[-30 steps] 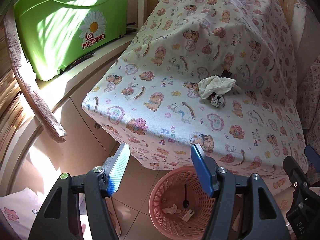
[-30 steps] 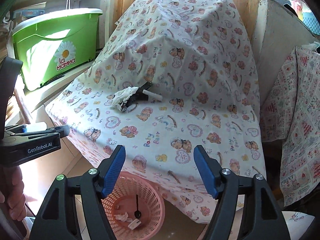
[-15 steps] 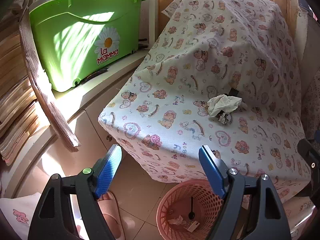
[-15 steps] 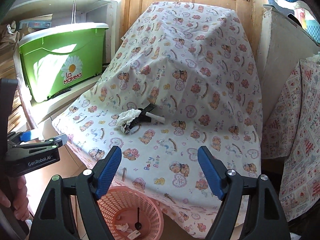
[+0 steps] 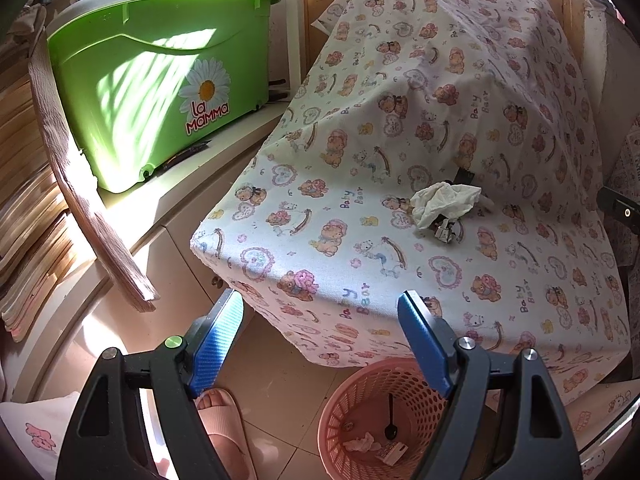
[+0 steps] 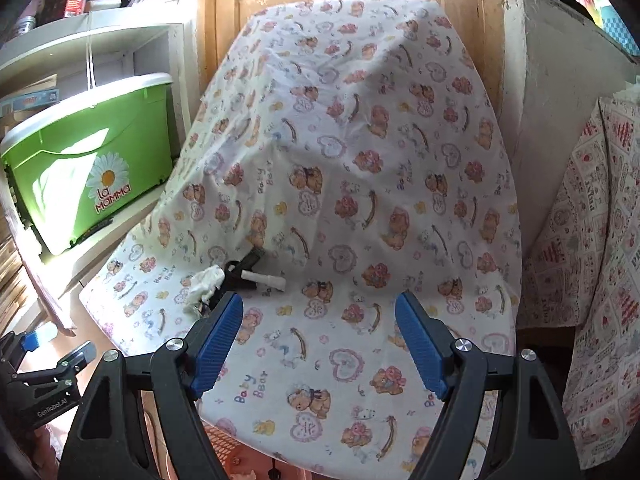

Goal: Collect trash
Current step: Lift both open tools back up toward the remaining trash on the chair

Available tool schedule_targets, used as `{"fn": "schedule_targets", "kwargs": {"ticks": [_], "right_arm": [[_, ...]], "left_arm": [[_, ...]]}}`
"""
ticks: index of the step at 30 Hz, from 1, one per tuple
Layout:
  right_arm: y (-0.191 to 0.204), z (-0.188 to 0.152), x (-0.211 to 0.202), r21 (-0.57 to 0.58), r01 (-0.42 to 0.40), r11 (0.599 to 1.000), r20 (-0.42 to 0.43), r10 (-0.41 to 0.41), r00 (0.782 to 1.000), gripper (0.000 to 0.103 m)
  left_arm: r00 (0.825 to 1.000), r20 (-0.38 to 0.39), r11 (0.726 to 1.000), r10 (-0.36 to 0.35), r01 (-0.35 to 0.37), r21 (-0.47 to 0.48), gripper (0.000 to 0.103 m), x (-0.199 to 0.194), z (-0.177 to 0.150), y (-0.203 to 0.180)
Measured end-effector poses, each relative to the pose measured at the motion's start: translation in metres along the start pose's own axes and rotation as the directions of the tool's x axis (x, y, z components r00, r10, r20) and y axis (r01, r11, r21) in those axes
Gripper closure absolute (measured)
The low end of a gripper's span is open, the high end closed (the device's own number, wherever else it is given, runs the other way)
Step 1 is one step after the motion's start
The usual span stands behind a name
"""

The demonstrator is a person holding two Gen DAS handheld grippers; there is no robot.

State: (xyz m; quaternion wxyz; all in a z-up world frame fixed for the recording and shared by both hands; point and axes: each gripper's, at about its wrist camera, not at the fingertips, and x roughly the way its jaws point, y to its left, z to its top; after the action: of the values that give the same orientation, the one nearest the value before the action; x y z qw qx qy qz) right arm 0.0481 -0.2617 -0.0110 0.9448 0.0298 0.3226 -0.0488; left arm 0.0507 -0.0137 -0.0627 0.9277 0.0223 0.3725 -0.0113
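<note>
Both claws gape empty; I judge my right claw (image 6: 319, 340) nearer the crumpled tissue (image 6: 205, 285), which lies on the counter (image 6: 360, 240), up-left of it, above the pink basket (image 5: 340, 420).

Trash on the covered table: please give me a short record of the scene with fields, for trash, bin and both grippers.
surface: table under a bear-print cloth
trash on cloth: crumpled white tissue, a small crushed wrapper beside it, a white stick-like piece, a dark item partly hidden
bin: pink basket on the floor below the table edge, already holding a black spoon and paper scraps
left gripper: open, empty, short of the cloth's edge
right gripper: open, empty, above the cloth
nearby: green tub on a shelf
</note>
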Motion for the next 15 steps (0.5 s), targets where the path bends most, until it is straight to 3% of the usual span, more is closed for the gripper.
{"fn": "schedule_targets", "kwargs": {"ticks": [5,8,9,13,15], "right_arm": [[-0.018,0.01,0.014,0.058,-0.049,0.997,-0.043,0.051,0.998,0.023],[-0.036,0.012,0.022,0.177,-0.113,0.978,-0.077,0.128,0.989,0.023],[-0.042,0.011,0.027,0.223,-0.143,0.964,-0.096,0.168,0.981,0.023],[-0.063,0.009,0.045,0.399,-0.252,0.882,-0.145,0.332,0.932,0.023],[-0.069,0.008,0.052,0.455,-0.28,0.845,-0.146,0.381,0.913,0.023]], "left_arm": [[0.999,-0.038,0.999,-0.031,0.032,0.016,0.025,0.011,-0.004,-0.009],[0.996,-0.058,0.997,-0.07,0.071,0.017,0.025,0.017,-0.004,-0.016],[0.993,-0.068,0.995,-0.093,0.094,0.023,0.026,0.02,-0.002,-0.019],[0.977,-0.124,0.983,-0.174,0.18,0.036,0.046,0.03,0.013,-0.033],[0.968,-0.141,0.975,-0.209,0.218,0.047,0.05,0.033,0.025,-0.043]]}}
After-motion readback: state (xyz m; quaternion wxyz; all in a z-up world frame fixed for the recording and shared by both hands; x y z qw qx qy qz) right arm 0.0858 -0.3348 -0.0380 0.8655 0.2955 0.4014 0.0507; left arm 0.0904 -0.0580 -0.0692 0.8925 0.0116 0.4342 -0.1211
